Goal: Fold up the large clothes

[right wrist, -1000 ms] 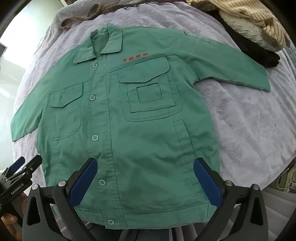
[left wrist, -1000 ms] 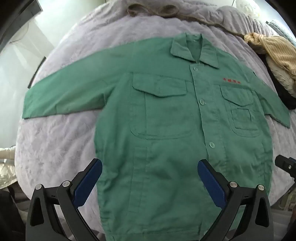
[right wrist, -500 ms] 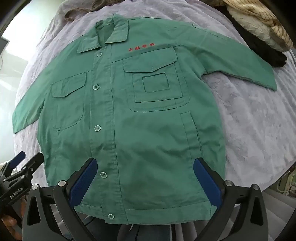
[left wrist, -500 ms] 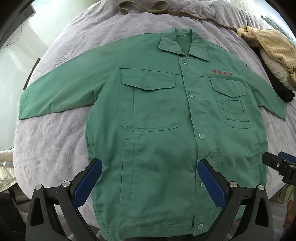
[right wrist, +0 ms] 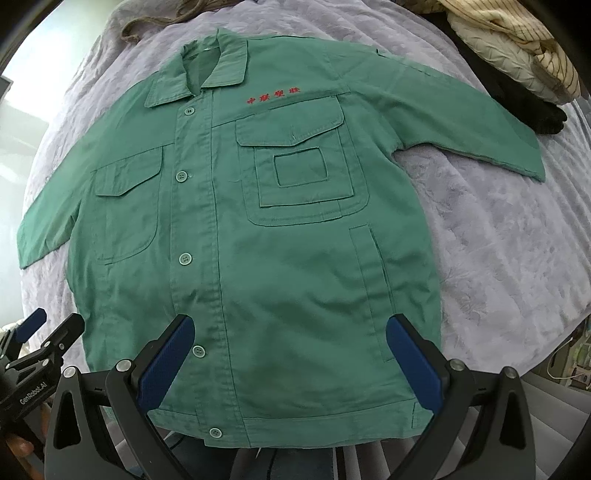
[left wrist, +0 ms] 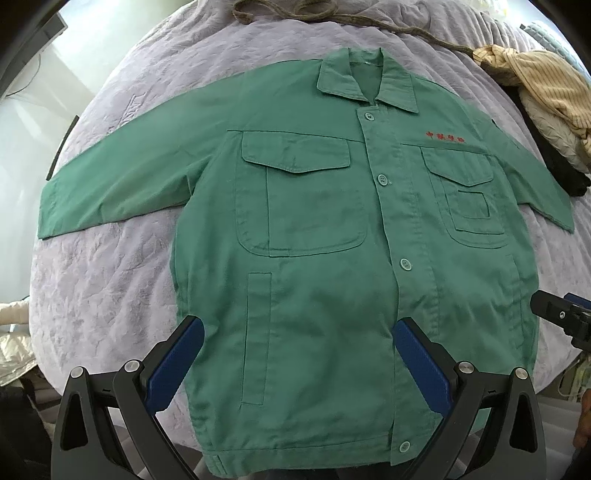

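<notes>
A green button-up work jacket [left wrist: 314, 258] [right wrist: 266, 229] lies flat and face up on a lilac bedspread [left wrist: 110, 277], collar at the far side, both sleeves spread sideways, red characters on its chest. My left gripper [left wrist: 298, 354] hovers open above the hem on the jacket's left half, nothing between its blue pads. Over the hem's right half my right gripper [right wrist: 290, 350] is open and empty too. Each gripper shows at the edge of the other's view: the right gripper [left wrist: 565, 317] and the left gripper [right wrist: 40, 343].
A heap of other clothes, striped cream and black [left wrist: 543, 110] [right wrist: 517, 48], sits at the bed's far right. A brown cord [left wrist: 325, 14] lies beyond the collar. The near bed edge runs just under the hem. Bedspread [right wrist: 498, 240] shows bare beside each sleeve.
Both grippers have drawn back toward the near edge, so the jacket's hem has come into view. The jacket has not moved, and both grippers stay open.
</notes>
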{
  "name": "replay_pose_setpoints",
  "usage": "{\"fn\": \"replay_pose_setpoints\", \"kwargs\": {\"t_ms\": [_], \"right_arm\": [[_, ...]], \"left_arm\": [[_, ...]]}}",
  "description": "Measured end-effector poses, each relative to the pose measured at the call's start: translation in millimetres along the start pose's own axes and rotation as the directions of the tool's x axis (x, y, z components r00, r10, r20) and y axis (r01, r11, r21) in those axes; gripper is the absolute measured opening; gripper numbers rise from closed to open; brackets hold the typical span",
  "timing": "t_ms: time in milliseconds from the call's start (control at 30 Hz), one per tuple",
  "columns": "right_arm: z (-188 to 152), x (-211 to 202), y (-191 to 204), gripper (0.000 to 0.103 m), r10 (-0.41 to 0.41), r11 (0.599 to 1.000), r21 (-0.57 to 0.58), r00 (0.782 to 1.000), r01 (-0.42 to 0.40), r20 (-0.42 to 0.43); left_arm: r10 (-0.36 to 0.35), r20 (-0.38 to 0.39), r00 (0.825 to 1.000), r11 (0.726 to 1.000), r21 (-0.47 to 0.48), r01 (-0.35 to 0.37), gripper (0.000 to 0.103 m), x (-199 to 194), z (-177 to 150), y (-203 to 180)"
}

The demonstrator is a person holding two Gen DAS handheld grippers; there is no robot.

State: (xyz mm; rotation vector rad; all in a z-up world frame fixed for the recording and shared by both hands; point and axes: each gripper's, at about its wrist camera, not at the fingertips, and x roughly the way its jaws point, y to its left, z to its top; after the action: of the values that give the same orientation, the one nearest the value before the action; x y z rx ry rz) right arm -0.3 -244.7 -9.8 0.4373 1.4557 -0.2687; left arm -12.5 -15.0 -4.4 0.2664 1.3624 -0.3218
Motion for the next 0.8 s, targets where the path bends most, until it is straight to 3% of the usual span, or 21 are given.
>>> {"fn": "replay_pose_setpoints", "kwargs": {"t_ms": [800], "right_arm": [[-0.4,-1.8,2.9,0.103,-0.011,1.000,-0.005,1.000,0.011,0.011]], "left_arm": [[0.016,-0.014,1.000,1.000,-0.023,-0.017,0.103,-0.6,0.3,1.8]]}}
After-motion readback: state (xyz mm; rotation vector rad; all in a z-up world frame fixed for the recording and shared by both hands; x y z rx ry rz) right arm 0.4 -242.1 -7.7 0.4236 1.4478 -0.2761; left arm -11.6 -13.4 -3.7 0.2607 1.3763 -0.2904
